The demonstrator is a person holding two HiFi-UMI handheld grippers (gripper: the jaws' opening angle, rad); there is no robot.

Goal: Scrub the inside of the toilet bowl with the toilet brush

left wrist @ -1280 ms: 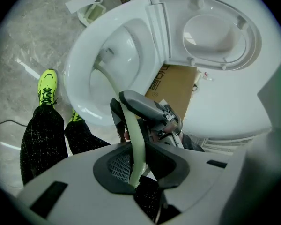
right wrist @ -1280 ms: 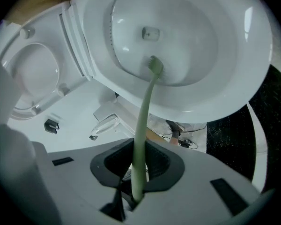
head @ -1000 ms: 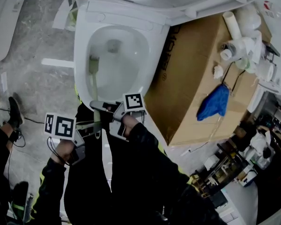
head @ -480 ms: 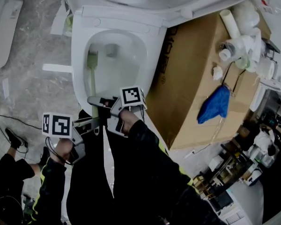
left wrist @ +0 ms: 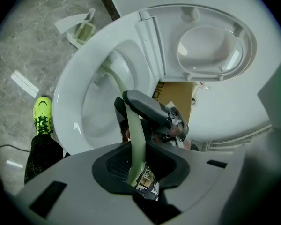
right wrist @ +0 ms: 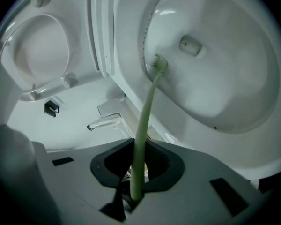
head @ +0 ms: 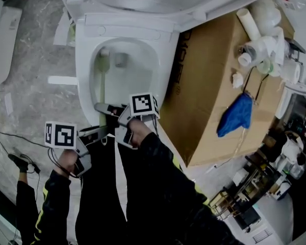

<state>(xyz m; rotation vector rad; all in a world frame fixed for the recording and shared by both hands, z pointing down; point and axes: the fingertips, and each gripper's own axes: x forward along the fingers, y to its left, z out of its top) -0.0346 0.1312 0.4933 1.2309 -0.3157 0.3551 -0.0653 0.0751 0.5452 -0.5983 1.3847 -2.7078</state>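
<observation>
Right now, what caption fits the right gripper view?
Right tongs grip the pale green toilet brush, its head reaching inside the white toilet bowl.

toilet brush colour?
Pale green. The toilet brush shows best in the right gripper view.

One toilet (head: 83, 86), one brush (head: 101, 78), two tongs, namely the left tongs (head: 101, 132) and the right tongs (head: 100, 107), one cardboard box (head: 209, 86), one blue cloth (head: 235, 115), one green shoe (left wrist: 43, 116).

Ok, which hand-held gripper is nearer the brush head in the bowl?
Right. The right hand-held gripper clamps the handle by the bowl's front rim; the left hand-held gripper grips the same handle farther back from the brush head.
</observation>
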